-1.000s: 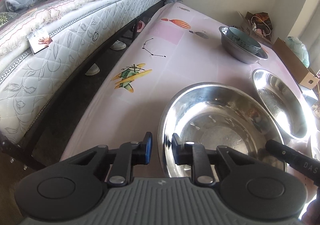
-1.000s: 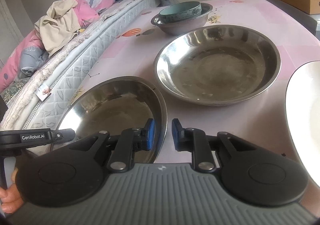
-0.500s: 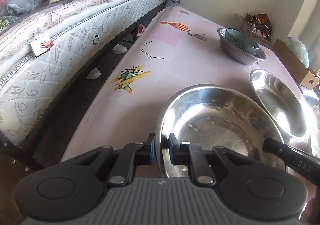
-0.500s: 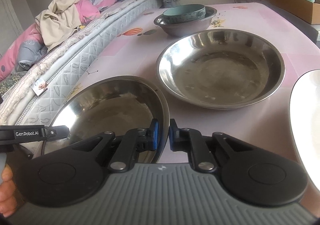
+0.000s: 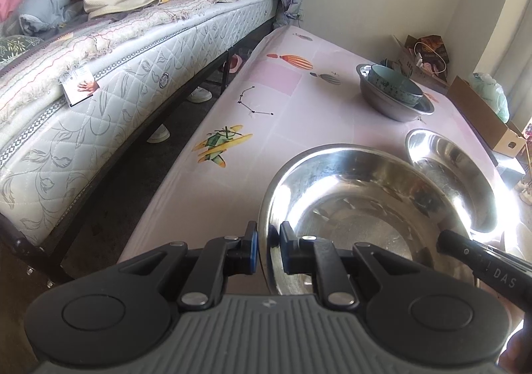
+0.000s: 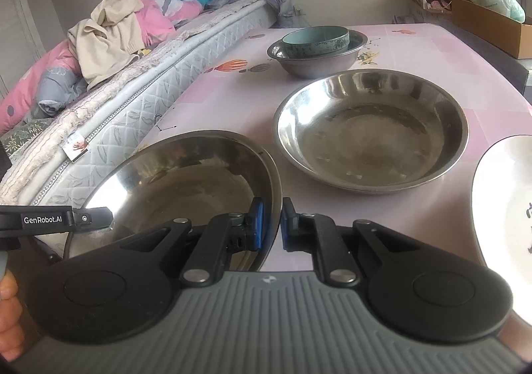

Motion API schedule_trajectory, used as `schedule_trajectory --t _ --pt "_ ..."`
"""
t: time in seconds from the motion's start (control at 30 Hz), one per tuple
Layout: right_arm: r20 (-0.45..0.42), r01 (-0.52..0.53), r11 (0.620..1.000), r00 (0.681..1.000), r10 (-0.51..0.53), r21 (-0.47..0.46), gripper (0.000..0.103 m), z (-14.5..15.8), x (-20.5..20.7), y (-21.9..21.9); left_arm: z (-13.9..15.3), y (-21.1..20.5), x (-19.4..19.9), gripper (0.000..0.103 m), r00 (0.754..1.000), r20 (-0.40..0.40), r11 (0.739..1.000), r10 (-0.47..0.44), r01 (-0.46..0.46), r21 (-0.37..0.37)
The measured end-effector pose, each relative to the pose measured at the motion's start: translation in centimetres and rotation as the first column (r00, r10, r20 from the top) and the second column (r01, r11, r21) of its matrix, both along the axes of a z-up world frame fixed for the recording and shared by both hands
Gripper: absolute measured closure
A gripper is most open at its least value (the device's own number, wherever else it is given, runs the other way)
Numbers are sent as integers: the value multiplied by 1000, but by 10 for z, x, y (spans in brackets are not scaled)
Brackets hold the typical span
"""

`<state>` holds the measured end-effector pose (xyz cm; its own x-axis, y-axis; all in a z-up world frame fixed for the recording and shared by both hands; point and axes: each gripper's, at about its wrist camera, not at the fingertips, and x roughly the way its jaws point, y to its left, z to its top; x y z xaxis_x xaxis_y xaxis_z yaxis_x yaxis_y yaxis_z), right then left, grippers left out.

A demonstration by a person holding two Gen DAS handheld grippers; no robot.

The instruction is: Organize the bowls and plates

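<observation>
A large steel basin [image 5: 359,207] sits at the near edge of the pink table [image 5: 286,128]. My left gripper [image 5: 267,247] is shut on its left rim. My right gripper [image 6: 272,224] is shut on the right rim of the same basin [image 6: 186,181]. Each gripper's black body shows at the edge of the other's view. Beyond lies a second steel basin [image 6: 369,134], also seen at the right of the left wrist view [image 5: 455,174]. Farther back a teal bowl [image 6: 316,36] rests inside a smaller steel bowl [image 6: 316,61].
A white plate [image 6: 505,207] lies at the table's right edge. A bed [image 5: 99,81] with a quilted mattress and piled clothes runs along the left, with a dark gap and shoes between it and the table. Cardboard boxes [image 5: 482,114] stand past the far corner.
Both grippers' jaws have come together onto the near basin's rim, the left on the left side and the right on the right side. Neither hand has shifted much.
</observation>
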<state>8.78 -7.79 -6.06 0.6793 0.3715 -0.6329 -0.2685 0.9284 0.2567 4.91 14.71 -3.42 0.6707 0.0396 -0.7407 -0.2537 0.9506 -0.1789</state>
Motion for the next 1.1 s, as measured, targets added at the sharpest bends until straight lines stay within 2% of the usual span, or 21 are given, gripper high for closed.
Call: schedule_trajectory --t 0.3,0.6,1.1 --pt "25 15 1000 1000 -15 18 93 11 -8 -9 15 -11 -3 89 999 34 1000 -14 14 13" --pt "46 60 997 997 -62 42 93 23 -11 -36 31 -40 10 89 995 76 998 -67 65 28" --pt "62 178 984 982 -179 23 92 42 23 -121 36 -117 78 89 976 73 979 -206 206 7"
